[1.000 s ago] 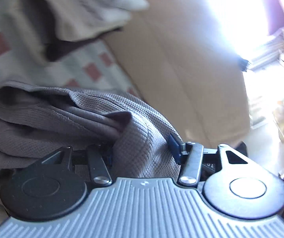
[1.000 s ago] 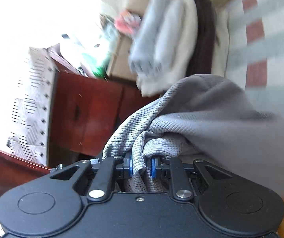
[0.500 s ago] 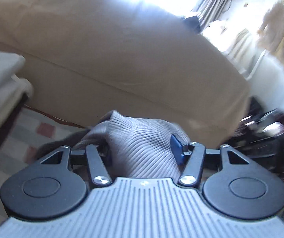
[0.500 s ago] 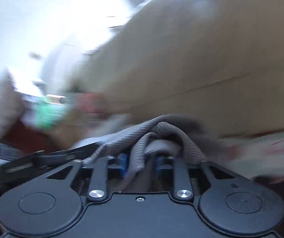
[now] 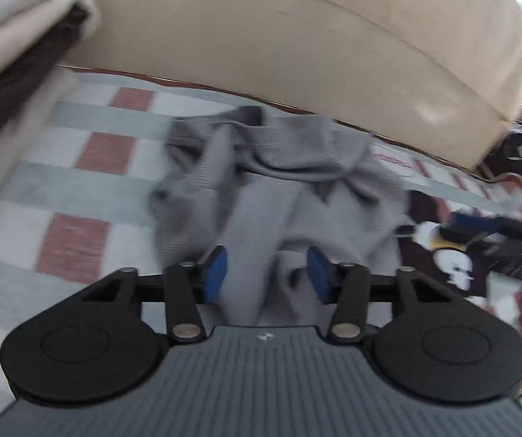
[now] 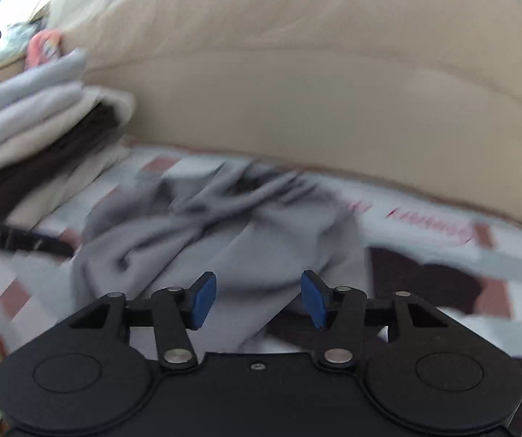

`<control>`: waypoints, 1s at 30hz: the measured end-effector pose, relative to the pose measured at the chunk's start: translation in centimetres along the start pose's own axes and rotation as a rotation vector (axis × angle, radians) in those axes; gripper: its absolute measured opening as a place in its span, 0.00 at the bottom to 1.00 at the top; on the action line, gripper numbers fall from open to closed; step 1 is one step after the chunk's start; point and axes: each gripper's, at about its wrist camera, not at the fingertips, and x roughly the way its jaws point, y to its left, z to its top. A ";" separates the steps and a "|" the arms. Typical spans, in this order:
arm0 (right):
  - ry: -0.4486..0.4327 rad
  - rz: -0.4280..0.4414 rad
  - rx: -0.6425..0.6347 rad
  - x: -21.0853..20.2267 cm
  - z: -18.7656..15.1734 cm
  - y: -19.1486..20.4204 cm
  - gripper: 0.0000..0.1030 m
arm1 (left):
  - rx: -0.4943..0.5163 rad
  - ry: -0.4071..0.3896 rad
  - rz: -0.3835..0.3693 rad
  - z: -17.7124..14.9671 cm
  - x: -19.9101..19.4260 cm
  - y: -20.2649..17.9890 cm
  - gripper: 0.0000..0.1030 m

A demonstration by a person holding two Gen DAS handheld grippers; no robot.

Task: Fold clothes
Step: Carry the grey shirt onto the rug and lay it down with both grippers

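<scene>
We record: left tongs [image 5: 266, 273] spread, holding nothing. Right tongs [image 6: 257, 298] spread likewise. Grey knit garment [image 5: 279, 182] lies crumpled on the checked cover [image 5: 90, 153] just ahead of both tongs. Folded stack [image 6: 42, 127] ahead-left; beige cushion [image 6: 297, 91] beyond.

matt ribbed-knit grey garment [image 5: 283, 185] on woven checked cloth [image 5: 90, 182], glossy beige headboard [image 5: 297, 43].

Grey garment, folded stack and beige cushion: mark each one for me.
grey garment [image 5: 283, 196], left wrist view, on its crumpled middle below the collar.
folded stack [image 6: 39, 127], right wrist view, on the side of its layers.
beige cushion [image 6: 297, 102], right wrist view, on its front face.
</scene>
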 end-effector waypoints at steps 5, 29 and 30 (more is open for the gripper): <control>0.144 0.137 -0.052 1.6 -2.1 2.6 0.66 | 0.069 0.032 -0.114 -1.5 0.1 -2.1 0.21; 0.111 -0.161 -0.185 2.0 0.4 1.9 0.01 | 0.088 -0.203 0.185 -0.5 1.4 -1.0 0.09; 0.101 -0.186 -0.173 1.6 0.7 1.2 0.01 | 0.056 -0.227 0.198 -0.2 0.8 -0.3 0.08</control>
